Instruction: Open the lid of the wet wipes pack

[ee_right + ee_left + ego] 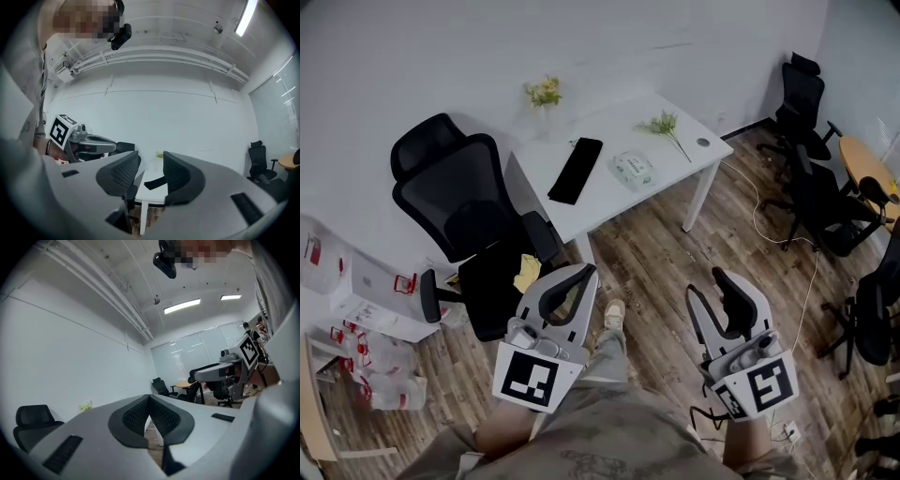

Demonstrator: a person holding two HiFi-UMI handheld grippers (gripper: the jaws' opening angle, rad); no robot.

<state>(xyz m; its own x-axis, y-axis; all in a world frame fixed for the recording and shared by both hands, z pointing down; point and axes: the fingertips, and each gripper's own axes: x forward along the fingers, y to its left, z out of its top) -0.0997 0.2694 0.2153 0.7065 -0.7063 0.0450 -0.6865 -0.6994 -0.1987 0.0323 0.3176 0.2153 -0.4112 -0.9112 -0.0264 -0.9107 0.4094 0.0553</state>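
— Black pads of the left gripper meet at the tips and hold nothing. The right gripper stands parted, also empty.

— And the wet wipes pack?

— One, well apart from both, on the white table beside one black slab and two flower sprigs. Its lid is too small to make out.

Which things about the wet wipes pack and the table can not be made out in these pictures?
- Wet wipes pack, head view: too small to tell whether its lid is shut.
- Black flat thing beside it, head view: too small to name.
- Right gripper view: the pack does not show; the open right gripper covers most of the table.
- Left gripper view: the shut left gripper hides the table top.
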